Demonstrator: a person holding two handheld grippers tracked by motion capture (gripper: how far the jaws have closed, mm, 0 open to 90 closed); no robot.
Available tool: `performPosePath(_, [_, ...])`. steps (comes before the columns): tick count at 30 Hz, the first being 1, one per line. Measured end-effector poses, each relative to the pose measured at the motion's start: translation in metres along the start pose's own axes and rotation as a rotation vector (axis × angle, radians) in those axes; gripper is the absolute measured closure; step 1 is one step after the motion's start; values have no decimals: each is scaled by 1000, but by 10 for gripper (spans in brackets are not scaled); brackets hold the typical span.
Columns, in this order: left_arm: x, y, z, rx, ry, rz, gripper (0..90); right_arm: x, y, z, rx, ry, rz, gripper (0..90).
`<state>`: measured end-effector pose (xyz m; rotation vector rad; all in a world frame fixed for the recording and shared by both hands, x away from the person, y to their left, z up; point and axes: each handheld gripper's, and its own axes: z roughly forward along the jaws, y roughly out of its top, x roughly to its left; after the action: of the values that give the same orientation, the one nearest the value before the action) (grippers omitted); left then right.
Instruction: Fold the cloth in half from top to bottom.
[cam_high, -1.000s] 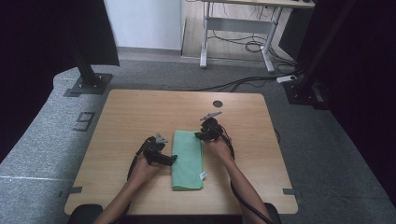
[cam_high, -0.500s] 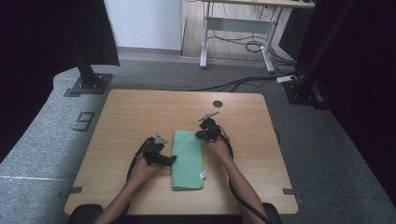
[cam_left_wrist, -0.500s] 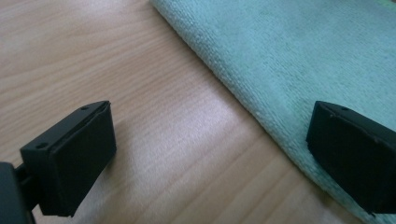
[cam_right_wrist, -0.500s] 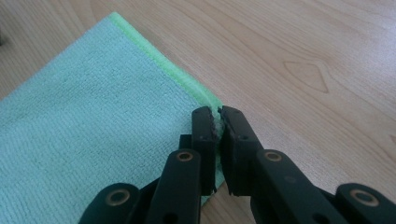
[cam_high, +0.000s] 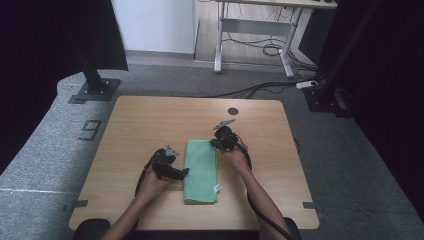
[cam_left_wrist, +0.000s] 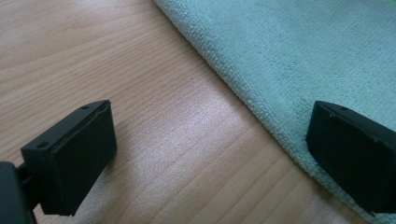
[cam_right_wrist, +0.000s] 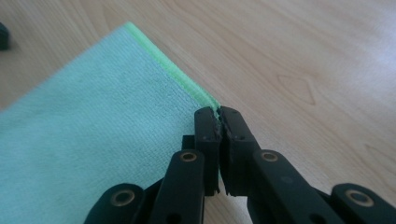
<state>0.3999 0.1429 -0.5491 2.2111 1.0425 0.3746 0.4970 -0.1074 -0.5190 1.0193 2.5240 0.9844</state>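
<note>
A green towel, folded into a long strip, lies flat on the wooden table. My right gripper is at the towel's right edge near the far corner. In the right gripper view its jaws are shut on the bright green hem of the towel. My left gripper rests at the towel's left edge. In the left gripper view it stands open, one jaw over bare wood and the other over the towel, with nothing pinched.
A small white tag sticks out at the towel's near right corner. A round dark hole sits in the table's far side. Black stand bases and cables lie on the grey floor beyond the table.
</note>
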Motion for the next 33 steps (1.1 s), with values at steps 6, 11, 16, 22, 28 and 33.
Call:
performPosePath(6, [-1, 0, 0, 0, 5, -5, 16, 8, 7, -25, -54, 17, -36, 859])
performPosePath(11, [-1, 0, 0, 2, 9, -6, 16, 17, 9, -47, -94, 43, -62, 859])
performPosePath(16, [-1, 0, 0, 2, 11, -8, 15, 30, 6, -69, -125, 70, -95, 859])
performPosePath(22, [-1, 0, 0, 2, 12, -9, 15, 45, -5, -88, -157, 110, -120, 859])
performPosePath(28, [-1, 0, 0, 1, 13, -11, 14, 58, -20, -101, -171, 148, -130, 859])
performPosePath(33, [-1, 0, 0, 2, 13, -12, 13, 67, -31, -110, -164, 167, -143, 860])
